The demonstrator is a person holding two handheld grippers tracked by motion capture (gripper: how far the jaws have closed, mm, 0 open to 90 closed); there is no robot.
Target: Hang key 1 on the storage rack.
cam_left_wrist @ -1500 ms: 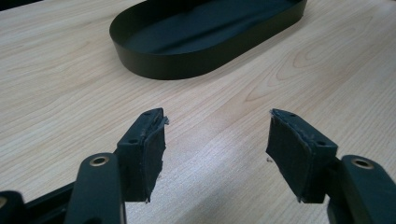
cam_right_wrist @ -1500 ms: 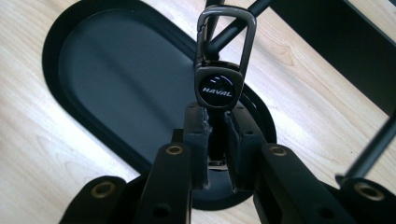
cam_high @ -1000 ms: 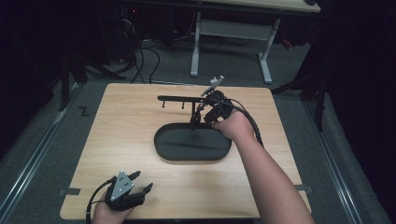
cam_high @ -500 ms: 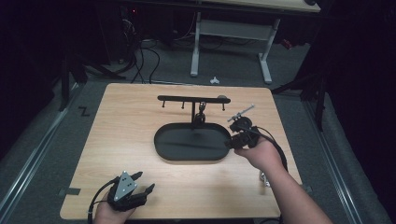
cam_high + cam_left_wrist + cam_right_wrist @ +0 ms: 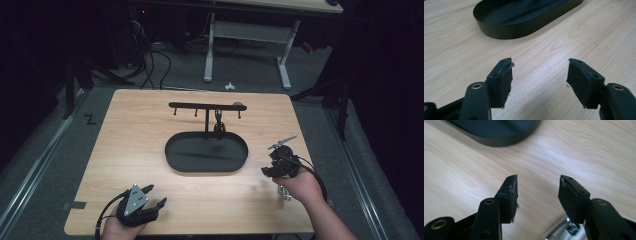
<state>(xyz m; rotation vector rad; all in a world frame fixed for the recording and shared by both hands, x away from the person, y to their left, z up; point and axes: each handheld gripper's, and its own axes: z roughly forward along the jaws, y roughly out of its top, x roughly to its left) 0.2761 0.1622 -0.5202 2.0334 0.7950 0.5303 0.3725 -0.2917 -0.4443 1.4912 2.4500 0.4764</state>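
Observation:
A black oval tray [image 5: 175,150] lies in the middle of the wooden table, with a black T-shaped hook rack [image 5: 206,106] rising from its far rim. A small dark item [image 5: 218,128] hangs from one of the rack's hooks. My right gripper [image 5: 269,165] is low over the table just right of the tray, open and holding nothing [image 5: 539,178]. The tray's rim [image 5: 496,135] is blurred ahead of it. My left gripper [image 5: 156,195] rests at the front left, open and holding nothing [image 5: 540,62], pointing at the tray [image 5: 506,32].
A small shiny metal piece [image 5: 285,193] lies on the table beside my right hand and appears under the right gripper's jaws [image 5: 564,231]. Bare wood surrounds the tray. Behind the table are a desk frame [image 5: 210,50] and floor cables [image 5: 150,60].
My right gripper has drawn back from the hook rack to the front right, beside the tray. The dark item stays hanging on the rack. The left gripper has not moved.

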